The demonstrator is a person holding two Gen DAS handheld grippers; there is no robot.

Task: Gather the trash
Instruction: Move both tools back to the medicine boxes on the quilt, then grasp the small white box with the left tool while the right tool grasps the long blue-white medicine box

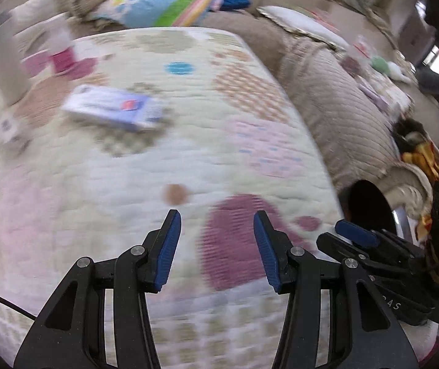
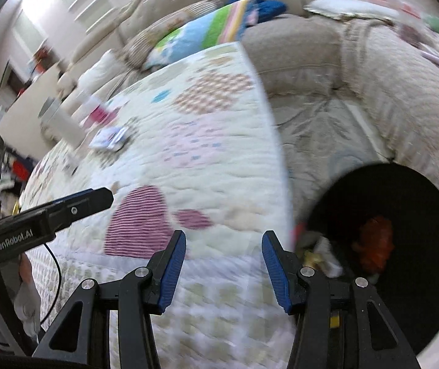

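Both grippers, left gripper (image 1: pixel 217 247) and right gripper (image 2: pixel 223 266), fingers apart, empty | flat carton (image 1: pixel 113 107) near quilted table's (image 1: pixel 244 141) far-left corner: light, stiff, pinch its long edges

Beige quilted sofa (image 2: pixel 388 70), patchwork-covered table (image 1: pixel 158 160)
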